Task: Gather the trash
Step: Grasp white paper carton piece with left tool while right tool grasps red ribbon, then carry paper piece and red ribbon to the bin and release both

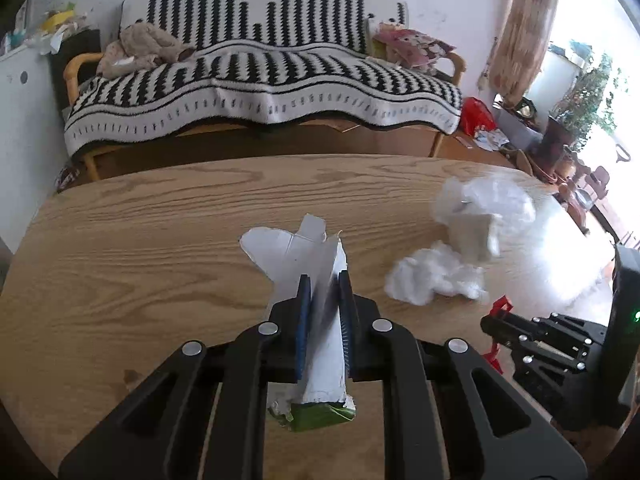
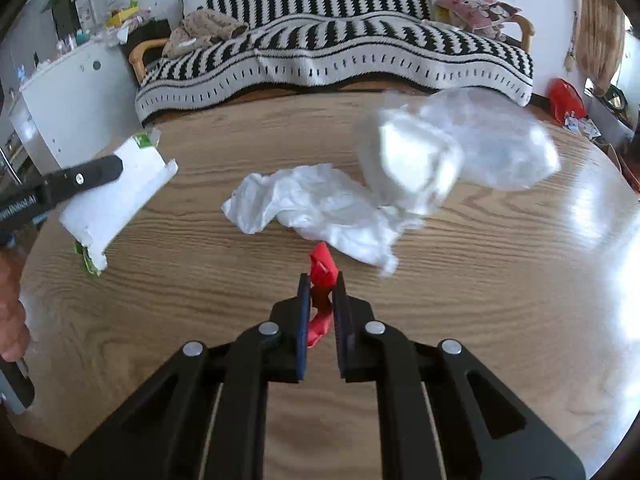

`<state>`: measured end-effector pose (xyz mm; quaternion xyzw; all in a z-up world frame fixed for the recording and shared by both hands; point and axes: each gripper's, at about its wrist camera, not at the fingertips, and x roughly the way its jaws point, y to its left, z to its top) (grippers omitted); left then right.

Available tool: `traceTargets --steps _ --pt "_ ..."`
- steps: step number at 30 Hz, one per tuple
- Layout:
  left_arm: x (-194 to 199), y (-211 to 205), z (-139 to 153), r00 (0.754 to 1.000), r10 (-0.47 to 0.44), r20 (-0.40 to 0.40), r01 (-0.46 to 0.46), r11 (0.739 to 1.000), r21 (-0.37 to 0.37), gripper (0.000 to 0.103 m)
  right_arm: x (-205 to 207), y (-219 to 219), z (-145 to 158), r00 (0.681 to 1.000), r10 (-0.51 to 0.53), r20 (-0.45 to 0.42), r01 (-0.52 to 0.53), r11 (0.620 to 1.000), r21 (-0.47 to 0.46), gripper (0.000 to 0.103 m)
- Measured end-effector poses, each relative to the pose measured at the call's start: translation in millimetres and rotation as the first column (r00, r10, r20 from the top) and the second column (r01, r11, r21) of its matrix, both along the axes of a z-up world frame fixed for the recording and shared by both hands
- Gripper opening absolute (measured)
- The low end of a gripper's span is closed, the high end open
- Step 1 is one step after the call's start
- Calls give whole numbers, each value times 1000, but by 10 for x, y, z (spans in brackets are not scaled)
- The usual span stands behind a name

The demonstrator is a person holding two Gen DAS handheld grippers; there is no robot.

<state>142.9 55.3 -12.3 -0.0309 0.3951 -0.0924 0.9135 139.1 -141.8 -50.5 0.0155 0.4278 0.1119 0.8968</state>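
My left gripper (image 1: 324, 280) is shut on a flattened white carton with a green end (image 1: 324, 344), held above the wooden table (image 1: 160, 240). The same carton (image 2: 116, 196) shows at the left of the right wrist view, clamped in the left gripper's black fingers (image 2: 92, 172). My right gripper (image 2: 322, 280) is shut on a crumpled red wrapper (image 2: 322, 276), which also shows in the left wrist view as a red wrapper (image 1: 498, 312) at the right gripper's tip. A crumpled white tissue (image 2: 320, 208) and a clear plastic bag with a white wad (image 2: 452, 156) lie on the table beyond.
A sofa with a black-and-white striped blanket (image 1: 260, 80) stands behind the table, with a soft toy (image 1: 148, 46) on it. A white cabinet (image 2: 72, 92) is at the left. Red bags and clutter (image 1: 476, 116) lie on the floor at the right. A hand (image 2: 12, 320) shows at the left edge.
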Motion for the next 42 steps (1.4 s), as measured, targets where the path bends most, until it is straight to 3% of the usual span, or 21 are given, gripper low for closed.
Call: traceTargets --steps 7,12,15,19,25,29,33,37,42 --pt "-363 -809 263 990 -129 53 131 991 -35 13 -632 -1010 387 990 -130 60 131 991 -12 11" --pt "-627 -1563 315 964 -255 69 259 964 -55 13 -1236 -2054 492 953 -294 72 296 955 -25 11" --pt "-812 -2073 305 935 -346 77 350 935 -52 13 -1690 -2742 493 910 -410 67 412 911 -22 11" --pt "-1057 -2668 220 888 -453 75 456 889 -42 13 -2406 -3671 431 825 -563 47 563 826 11 11" --pt "-1433 -3385 46 810 -584 57 585 811 -5 13 -3252 -4604 140 705 -709 -20 709 704 34 11" --pt "-1657 -3750 -50 757 -652 42 652 758 9 13 -3659 -4966 -112 652 -752 -99 758 651 52 11" --pt "-1808 -3965 -129 722 -692 28 691 722 15 13 -3807 -5055 -269 636 -758 -144 769 637 42 11" --pt "-1897 -4133 -193 697 -717 21 716 698 18 13 -3888 -5146 -370 629 -760 -168 774 632 40 11" --pt "-1961 -4235 -253 685 -728 15 728 685 16 13 -3853 -5162 -368 626 -759 -176 776 630 43 11"
